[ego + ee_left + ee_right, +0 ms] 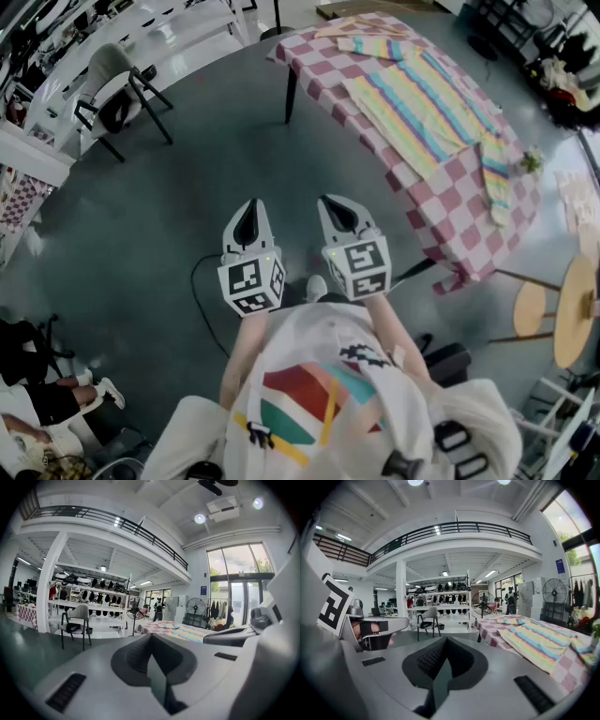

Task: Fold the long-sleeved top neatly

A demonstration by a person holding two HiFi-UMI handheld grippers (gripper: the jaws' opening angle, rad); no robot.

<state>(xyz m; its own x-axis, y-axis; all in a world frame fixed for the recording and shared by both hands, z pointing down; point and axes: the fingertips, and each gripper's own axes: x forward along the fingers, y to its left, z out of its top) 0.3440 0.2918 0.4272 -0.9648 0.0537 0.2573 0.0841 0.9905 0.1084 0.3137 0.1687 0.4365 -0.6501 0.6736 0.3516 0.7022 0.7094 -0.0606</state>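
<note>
Both my grippers are held out in front of me, well short of the work. The left gripper (249,214) and the right gripper (336,211) each have their jaws pressed together with nothing between them, side by side above the grey floor (169,216).

The long-sleeved top (422,108), striped in pastel bands, lies spread flat on the surface (441,211), ahead of me and to my right. The surface wears a pink-and-white checked cloth. One sleeve (495,183) trails over the edge nearer me.

As I judge it, folding has not begun, and the step in hand is simply getting to the top. I would come up square to the long side so both jaws can reach it evenly, and part them before I arrive. The trailing sleeve looks like the place to start: lift it back onto the body of the top by the cuff, taking one layer of cloth only and not the checked cloth beneath. The fabric looks thin and limp, so I would drag low and smooth as I go.

The room is a large, bright hall. A grey chair (117,89) stands away to my left, round wooden stools (574,309) sit beyond the surface to my right, and shelving (440,599) and a standing fan (555,592) line the far side under a railed balcony.
</note>
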